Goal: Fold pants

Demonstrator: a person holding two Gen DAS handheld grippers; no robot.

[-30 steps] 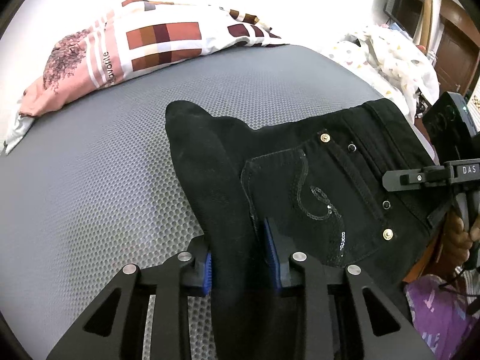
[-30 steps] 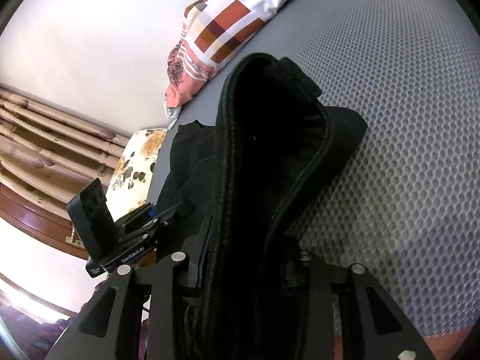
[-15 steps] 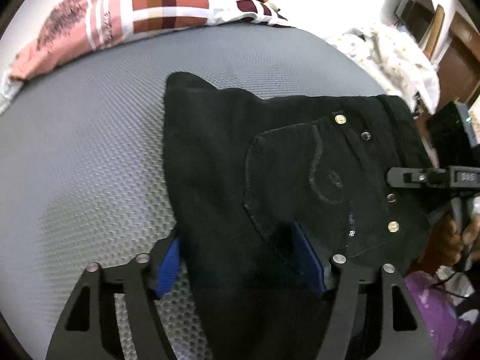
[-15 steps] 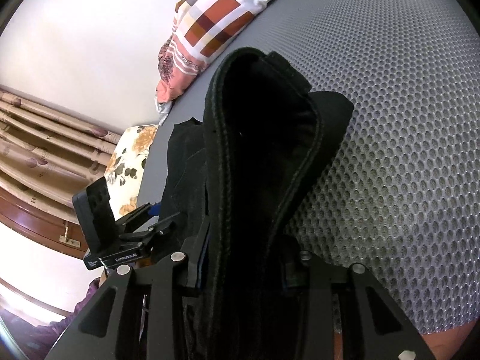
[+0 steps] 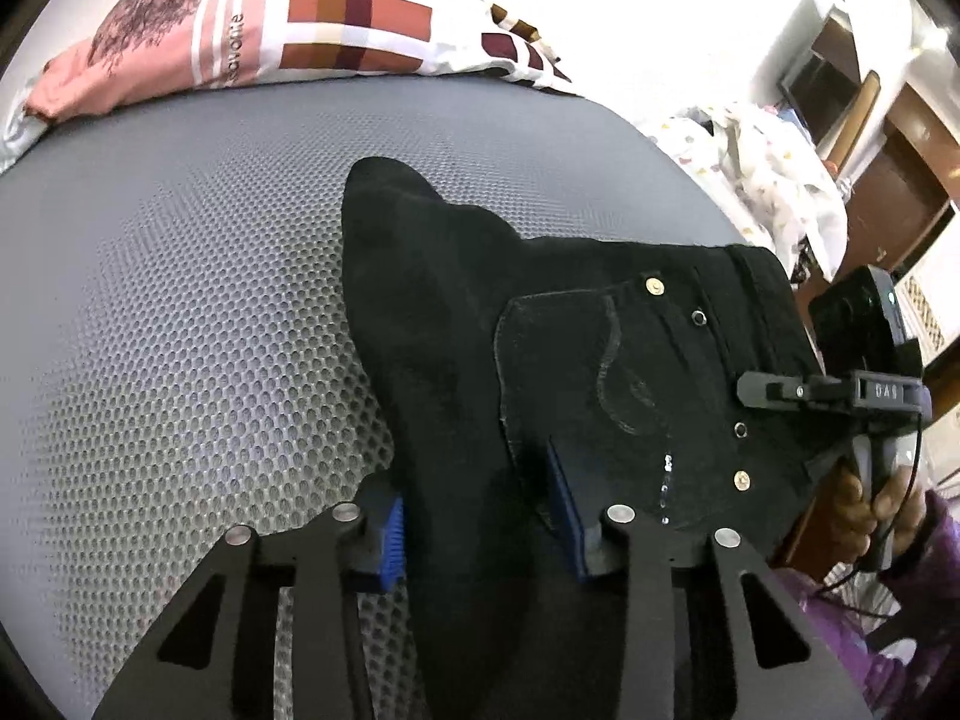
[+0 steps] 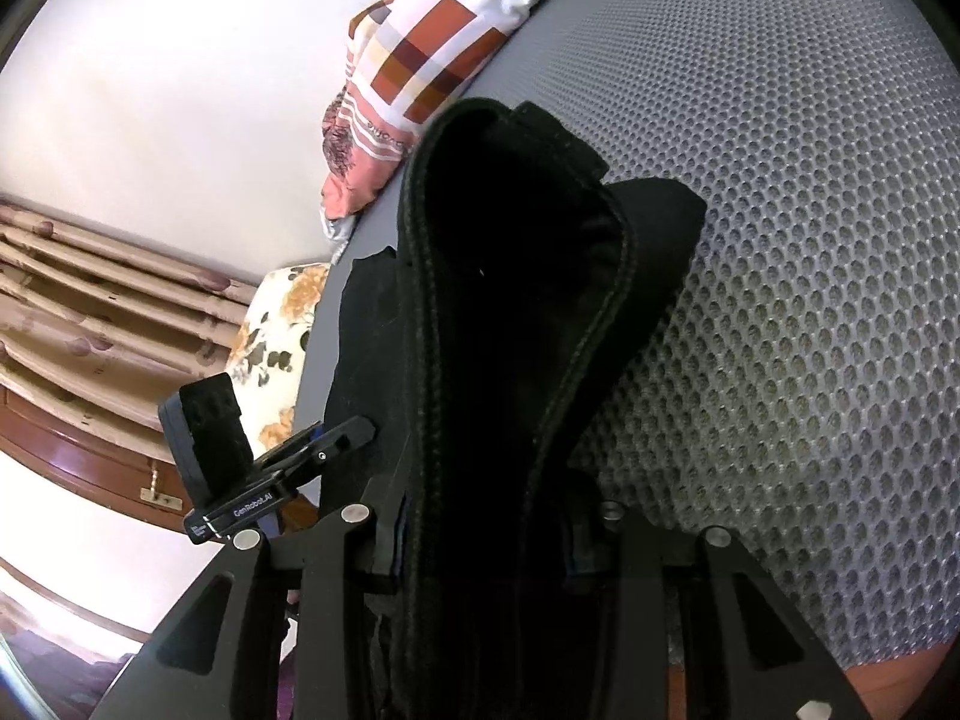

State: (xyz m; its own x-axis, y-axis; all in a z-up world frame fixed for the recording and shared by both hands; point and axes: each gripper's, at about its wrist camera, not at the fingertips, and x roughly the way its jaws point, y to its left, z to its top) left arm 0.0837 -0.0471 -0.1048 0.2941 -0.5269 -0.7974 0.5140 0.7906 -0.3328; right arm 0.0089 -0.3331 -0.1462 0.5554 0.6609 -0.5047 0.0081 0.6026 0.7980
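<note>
1. Reference landmark: the grey mesh mattress (image 5: 180,312). All positions below are given relative to it.
2. The black pants (image 5: 600,360) lie folded on the mattress, near its front edge where I stand, well apart from the patterned pillow (image 5: 270,24) at the far edge.
3. Left gripper (image 5: 480,531): its jaws have just been closing after a brief widening. The blue pads (image 5: 393,534) now bracket a thick fold of the pants, and the left pad touches the cloth. I judge this a grasp on the fold.
4. Right gripper (image 6: 483,546): clenched on the waistband end of the pants, which rises as a bunched double edge (image 6: 516,276) above the mattress. In the left wrist view this tool (image 5: 834,390) sits at the waistband side, held by my hand (image 5: 864,492).
5. Governing relation: the long axis of the pants runs from the waistband at my right gripper across the mattress to the fold at my left gripper. Each gripper holds one end of the same edge.
6. Judgement: the next move carries both ends together away from the front edge. Unequal travel would skew the fold.
</note>
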